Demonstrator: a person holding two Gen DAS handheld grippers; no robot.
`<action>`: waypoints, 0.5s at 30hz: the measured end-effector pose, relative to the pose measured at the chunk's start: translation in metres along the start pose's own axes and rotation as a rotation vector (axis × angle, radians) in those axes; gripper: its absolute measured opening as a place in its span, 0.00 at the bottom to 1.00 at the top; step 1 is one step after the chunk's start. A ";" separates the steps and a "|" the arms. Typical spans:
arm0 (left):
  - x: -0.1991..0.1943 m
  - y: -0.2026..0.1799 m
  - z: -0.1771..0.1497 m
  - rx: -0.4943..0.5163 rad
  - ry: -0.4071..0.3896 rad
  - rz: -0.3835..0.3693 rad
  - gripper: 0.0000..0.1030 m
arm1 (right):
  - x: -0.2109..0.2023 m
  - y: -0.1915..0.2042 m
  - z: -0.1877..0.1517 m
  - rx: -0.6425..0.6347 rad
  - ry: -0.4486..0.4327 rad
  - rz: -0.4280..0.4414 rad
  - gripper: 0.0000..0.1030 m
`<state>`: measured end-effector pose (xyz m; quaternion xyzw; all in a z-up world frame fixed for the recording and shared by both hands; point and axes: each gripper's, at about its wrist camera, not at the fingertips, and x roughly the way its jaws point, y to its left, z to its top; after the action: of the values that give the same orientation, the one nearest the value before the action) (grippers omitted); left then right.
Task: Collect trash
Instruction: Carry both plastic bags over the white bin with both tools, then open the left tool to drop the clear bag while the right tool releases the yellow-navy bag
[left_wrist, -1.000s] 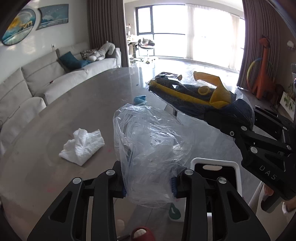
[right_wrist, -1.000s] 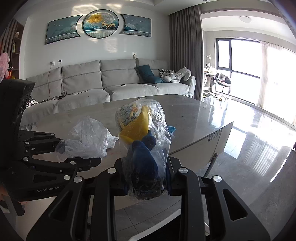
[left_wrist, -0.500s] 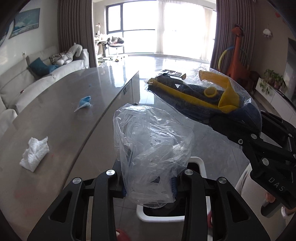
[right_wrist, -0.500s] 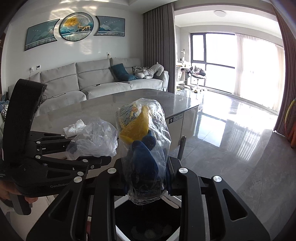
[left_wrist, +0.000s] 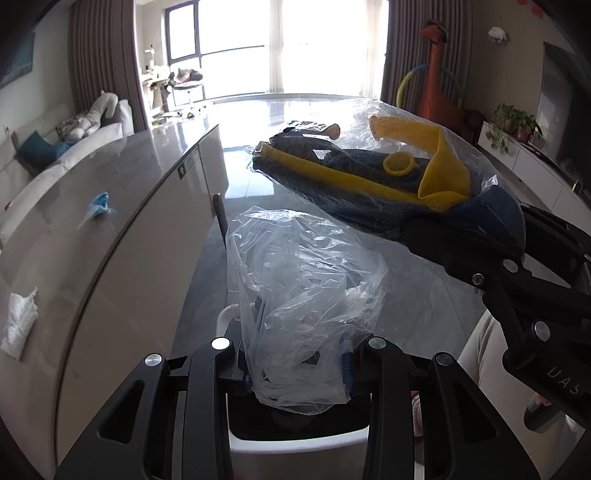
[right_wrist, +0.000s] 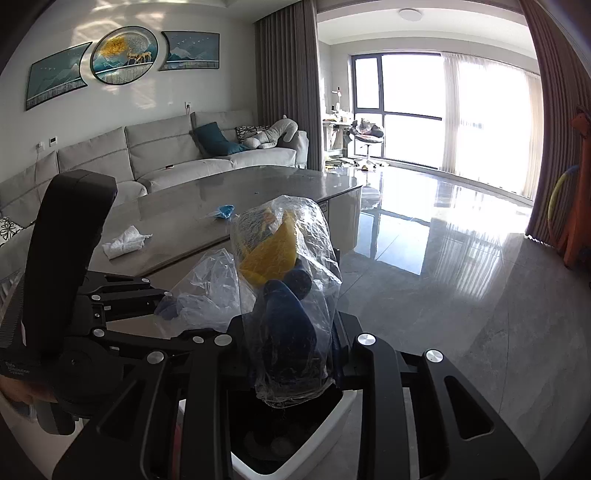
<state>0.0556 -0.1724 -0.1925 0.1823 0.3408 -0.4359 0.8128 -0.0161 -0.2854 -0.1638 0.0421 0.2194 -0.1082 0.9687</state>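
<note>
You've swung both loads off the table (left_wrist: 92, 266) and over the bin (left_wrist: 295, 448), left gripper (left_wrist: 295, 373) pinching the clear bag (left_wrist: 303, 295), right gripper (right_wrist: 291, 350) pinching the balloon bag (right_wrist: 284, 280), so releasing looks next.

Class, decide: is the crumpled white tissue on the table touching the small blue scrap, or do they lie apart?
Apart. The right wrist view shows bare grey table between the white tissue and the blue scrap.

Plastic bags: 2 – clear empty bag (left_wrist: 303, 306), bag of balloons (left_wrist: 388, 177)
Tissue wads: 1 (right_wrist: 125, 242)
Blue scraps: 1 (right_wrist: 223, 210)
Bins: 1 (left_wrist: 295, 445)
Claws: 2 – left claw (left_wrist: 297, 373), right claw (right_wrist: 291, 350)
</note>
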 end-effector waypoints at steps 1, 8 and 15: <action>0.003 -0.001 -0.001 0.004 0.002 -0.004 0.32 | 0.001 -0.001 -0.002 0.004 0.002 -0.004 0.29; 0.022 -0.004 -0.006 0.004 0.060 -0.046 0.44 | 0.009 -0.006 -0.012 0.028 0.043 0.003 0.29; 0.042 -0.018 -0.016 0.060 0.103 0.055 0.95 | 0.018 -0.008 -0.017 0.037 0.074 0.004 0.30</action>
<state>0.0504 -0.1967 -0.2337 0.2380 0.3639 -0.4132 0.8001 -0.0090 -0.2948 -0.1876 0.0644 0.2531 -0.1087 0.9592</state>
